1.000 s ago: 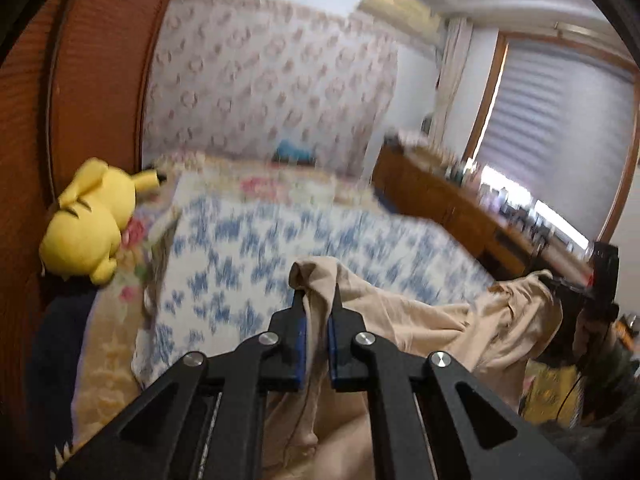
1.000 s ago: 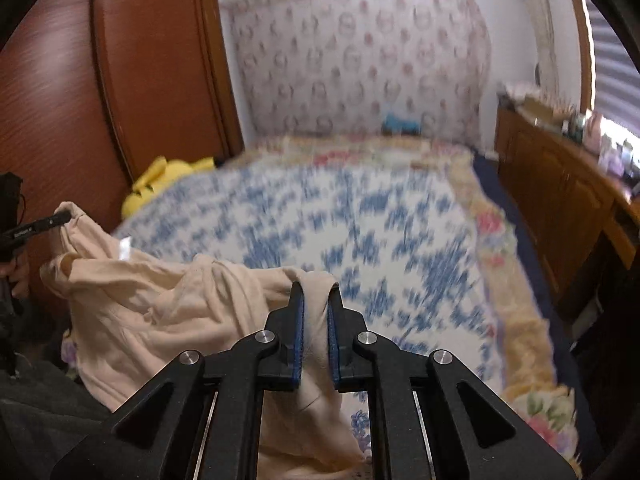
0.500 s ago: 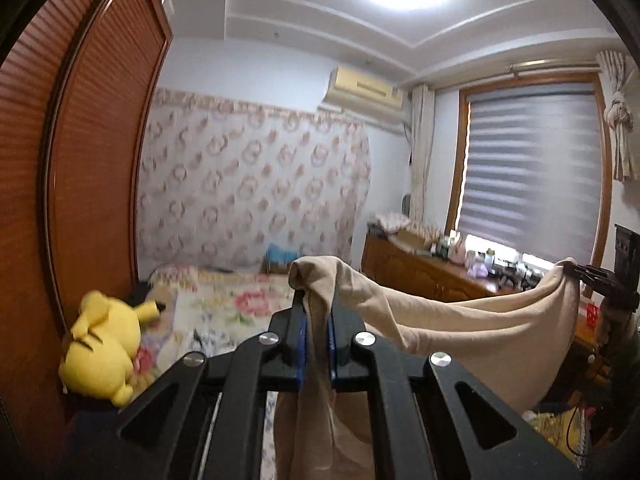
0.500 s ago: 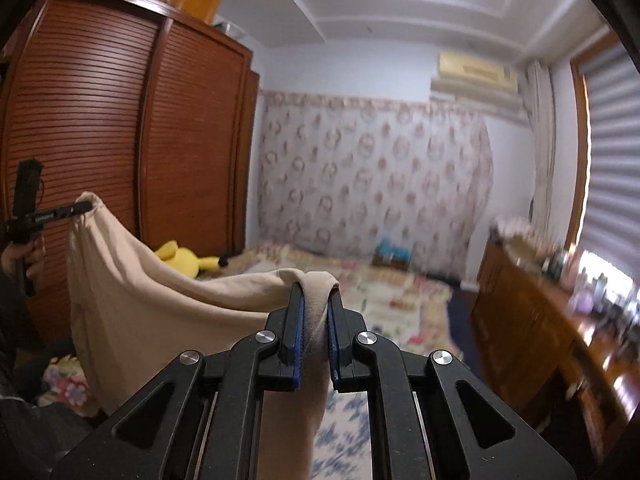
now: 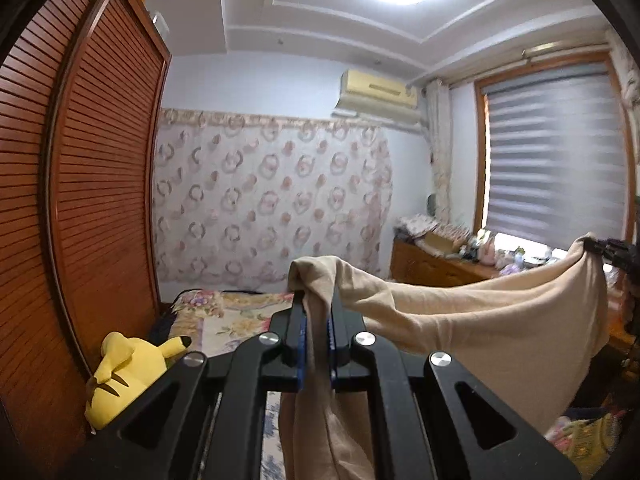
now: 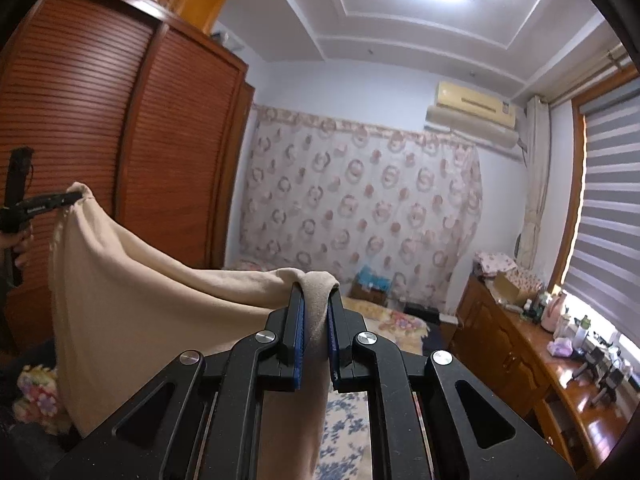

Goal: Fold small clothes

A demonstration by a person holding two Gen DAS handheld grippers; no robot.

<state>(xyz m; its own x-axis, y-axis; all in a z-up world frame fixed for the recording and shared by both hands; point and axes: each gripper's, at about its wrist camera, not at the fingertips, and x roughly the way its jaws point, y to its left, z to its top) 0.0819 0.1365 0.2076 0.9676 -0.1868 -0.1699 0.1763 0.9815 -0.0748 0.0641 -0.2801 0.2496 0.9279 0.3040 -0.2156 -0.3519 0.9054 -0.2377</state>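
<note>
Left gripper (image 5: 316, 312): my fingers are pressed together on one bunched corner of the beige garment (image 5: 480, 332), a fold of it poking up above the blue pads.
Right gripper (image 6: 316, 312): pinching the opposite corner the same way, cloth squeezed between the pads and hanging down behind them.
Garment: held up in the air between my two grippers, top edge sagging in a shallow curve from one to the other, the body of it hanging below; which kind of garment it is I cannot say for sure from these views.
Each gripper seen from the other: my left gripper shows at the left edge of the right view with a hand (image 6: 16, 240) on its handle; my right gripper shows at the right edge of the left view.
Bed (image 5: 224, 316): below and ahead of the cloth, under a floral cover.
Yellow plush toy (image 5: 124, 376): lying at the bed's left side, against the brown slatted wardrobe (image 5: 92, 200).
Dresser (image 6: 520, 344): wooden, cluttered, under the blinded window at right.
</note>
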